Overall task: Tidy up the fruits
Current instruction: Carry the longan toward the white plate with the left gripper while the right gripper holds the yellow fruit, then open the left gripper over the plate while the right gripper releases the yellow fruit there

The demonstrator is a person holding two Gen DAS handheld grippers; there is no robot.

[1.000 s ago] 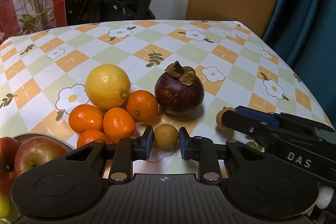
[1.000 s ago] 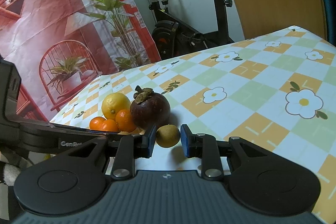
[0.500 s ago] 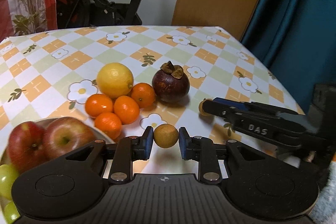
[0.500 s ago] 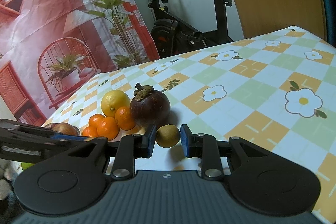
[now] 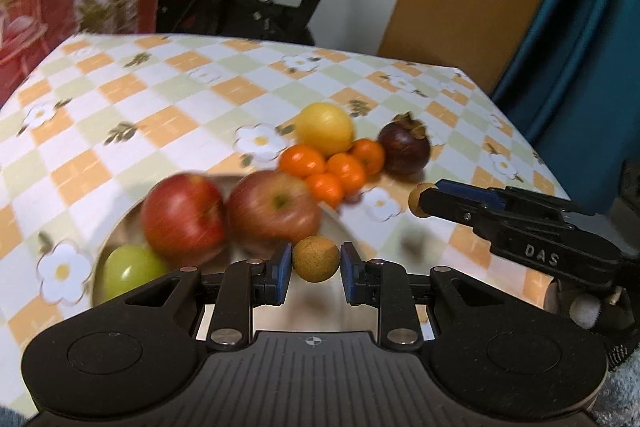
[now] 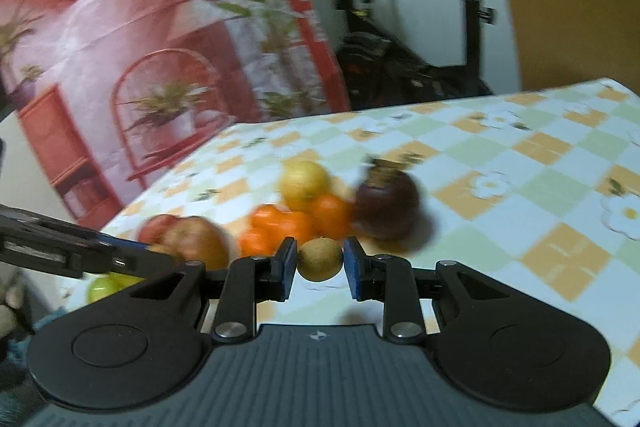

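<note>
My left gripper [image 5: 313,269] is shut on a small tan round fruit [image 5: 316,259] and holds it above the right rim of a plate [image 5: 112,239]. The plate holds two red apples [image 5: 184,215] and a green fruit [image 5: 128,271]. My right gripper [image 6: 320,265] is shut on a second small tan fruit [image 6: 320,259], lifted off the cloth near the fruit pile. It also shows in the left wrist view [image 5: 420,201], to the right of the plate. A lemon [image 5: 325,125], several mandarins [image 5: 332,167] and a dark mangosteen [image 5: 404,147] lie together on the table.
The table has a checked floral cloth [image 5: 160,115]; its right edge drops off by a blue curtain [image 5: 580,47]. An exercise bike [image 5: 248,7] stands behind the far edge. A red plant-print hanging [image 6: 120,67] is at the left.
My left gripper has lifted and swung left with its fruit, from beside the mandarins to over the plate. My right gripper has lifted its fruit off the cloth and moved left too.
</note>
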